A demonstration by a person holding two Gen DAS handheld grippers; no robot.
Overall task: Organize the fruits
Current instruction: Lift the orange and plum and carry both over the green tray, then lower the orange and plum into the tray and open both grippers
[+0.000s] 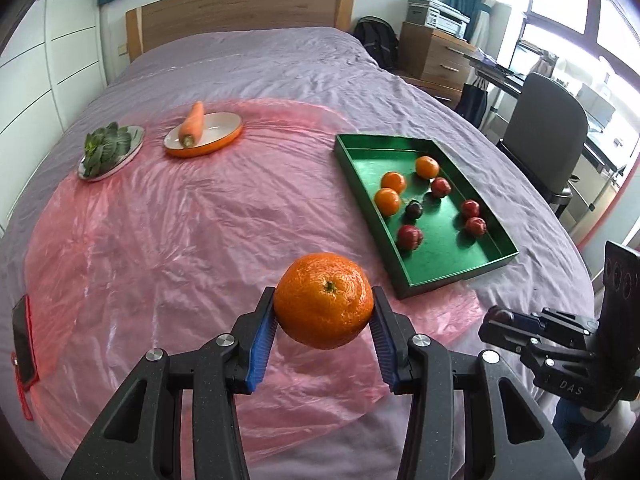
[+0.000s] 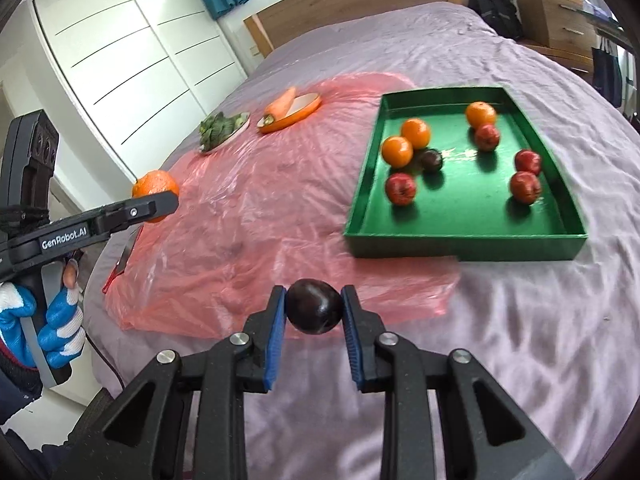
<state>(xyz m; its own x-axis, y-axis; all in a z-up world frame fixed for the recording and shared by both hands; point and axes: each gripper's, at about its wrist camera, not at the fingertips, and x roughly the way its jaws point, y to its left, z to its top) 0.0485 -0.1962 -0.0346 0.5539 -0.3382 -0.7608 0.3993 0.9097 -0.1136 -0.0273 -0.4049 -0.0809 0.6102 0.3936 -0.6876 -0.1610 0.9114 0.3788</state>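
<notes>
While both grippers are being held above the near part of the bed, each is carrying one fruit. An orange is being clamped between the blue-padded fingers of the left gripper, which are parted only as far as the fruit's width. A dark plum is being pinched by the right gripper, its fingers closed firmly onto it. Both fruits are being kept in the air over the near edge of the pink plastic sheet, short of the green tray.

The tray, lying toward the right edge of the bed, is already holding three oranges, four red fruits and one dark plum, so most of the sorting is judged to be done. Neither carried fruit is being set down yet; both seemingly remain to be placed in the tray. No other loose fruit is being seen on the sheet. A carrot on an orange dish and leafy greens on a plate are being left at the sheet's far edge.
</notes>
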